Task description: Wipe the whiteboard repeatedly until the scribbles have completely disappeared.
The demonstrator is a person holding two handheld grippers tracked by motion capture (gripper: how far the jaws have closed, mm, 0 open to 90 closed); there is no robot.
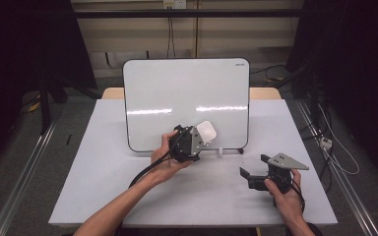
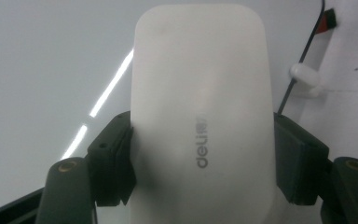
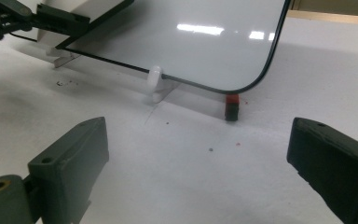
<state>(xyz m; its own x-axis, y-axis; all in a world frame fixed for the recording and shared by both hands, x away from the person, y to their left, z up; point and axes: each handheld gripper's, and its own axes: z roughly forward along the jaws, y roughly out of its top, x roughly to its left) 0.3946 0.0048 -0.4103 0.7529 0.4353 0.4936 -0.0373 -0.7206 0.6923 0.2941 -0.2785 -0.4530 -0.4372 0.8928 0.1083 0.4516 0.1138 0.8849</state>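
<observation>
In the left gripper view, the left gripper [image 2: 203,158] has its jaws clamped on either side of a white eraser [image 2: 203,107] marked "deli", which fills the centre of the frame. In the high view that eraser [image 1: 206,132] sits mid-frame against the lower part of an upright whiteboard [image 1: 187,93]. The right gripper [image 1: 253,166] rests at lower right on the table [image 1: 103,167], jaws wide apart with nothing between them. A small red-and-black object [image 3: 232,106] sits by the board's corner, beside a white clip [image 3: 154,77].
</observation>
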